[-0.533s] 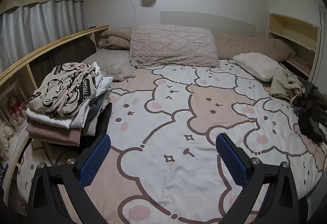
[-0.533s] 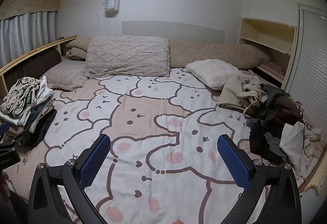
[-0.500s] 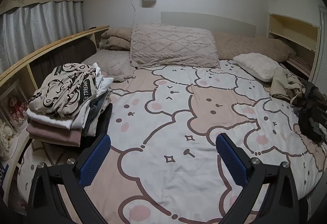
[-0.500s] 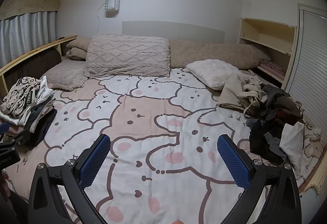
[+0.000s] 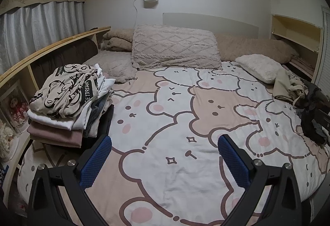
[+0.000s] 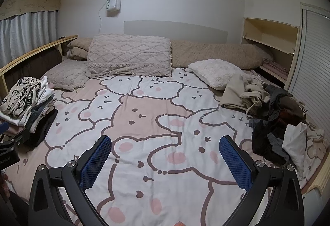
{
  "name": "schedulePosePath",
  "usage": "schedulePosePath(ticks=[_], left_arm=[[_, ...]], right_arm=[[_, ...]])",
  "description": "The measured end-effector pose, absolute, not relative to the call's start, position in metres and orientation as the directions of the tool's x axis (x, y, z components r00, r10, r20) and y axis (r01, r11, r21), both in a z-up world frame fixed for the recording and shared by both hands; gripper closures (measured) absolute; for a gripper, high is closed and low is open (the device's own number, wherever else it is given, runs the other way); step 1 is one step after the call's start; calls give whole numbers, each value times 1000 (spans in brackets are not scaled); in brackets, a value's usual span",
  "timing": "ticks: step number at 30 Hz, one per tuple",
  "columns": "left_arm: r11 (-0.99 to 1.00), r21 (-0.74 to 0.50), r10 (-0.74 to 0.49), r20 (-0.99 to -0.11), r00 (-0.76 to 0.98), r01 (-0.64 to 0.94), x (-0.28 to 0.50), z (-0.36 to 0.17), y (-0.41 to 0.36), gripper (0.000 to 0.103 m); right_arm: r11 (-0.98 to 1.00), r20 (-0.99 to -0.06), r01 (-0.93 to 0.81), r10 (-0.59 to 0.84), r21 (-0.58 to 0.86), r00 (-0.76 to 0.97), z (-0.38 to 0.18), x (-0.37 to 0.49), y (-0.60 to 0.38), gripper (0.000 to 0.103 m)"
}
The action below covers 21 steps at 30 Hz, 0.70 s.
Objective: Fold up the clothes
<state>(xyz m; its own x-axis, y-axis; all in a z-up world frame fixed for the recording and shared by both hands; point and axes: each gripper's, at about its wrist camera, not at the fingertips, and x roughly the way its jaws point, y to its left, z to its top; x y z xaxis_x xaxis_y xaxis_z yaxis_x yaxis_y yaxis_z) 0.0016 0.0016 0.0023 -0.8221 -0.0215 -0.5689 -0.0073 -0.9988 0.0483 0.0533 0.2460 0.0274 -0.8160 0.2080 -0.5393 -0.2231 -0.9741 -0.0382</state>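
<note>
A stack of folded clothes sits at the bed's left edge, topped by a beige printed garment; it also shows in the right wrist view. A heap of unfolded clothes, beige, dark and white, lies at the bed's right side, partly seen in the left wrist view. My left gripper is open and empty above the bear-print bedspread, just right of the stack. My right gripper is open and empty over the bedspread, left of the heap.
Pillows and a long bolster line the head of the bed. A wooden shelf rail runs along the left, an open shelf unit stands at the right. The left gripper's body shows at the right view's left edge.
</note>
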Motion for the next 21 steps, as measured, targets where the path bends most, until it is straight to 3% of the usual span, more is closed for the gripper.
schedulePosePath(ticks=[21], left_arm=[[-999, 30, -2, -576, -818, -18, -1, -3, 1, 0]], right_arm=[[-975, -561, -219, 205, -43, -802, 18, 48, 249, 0]])
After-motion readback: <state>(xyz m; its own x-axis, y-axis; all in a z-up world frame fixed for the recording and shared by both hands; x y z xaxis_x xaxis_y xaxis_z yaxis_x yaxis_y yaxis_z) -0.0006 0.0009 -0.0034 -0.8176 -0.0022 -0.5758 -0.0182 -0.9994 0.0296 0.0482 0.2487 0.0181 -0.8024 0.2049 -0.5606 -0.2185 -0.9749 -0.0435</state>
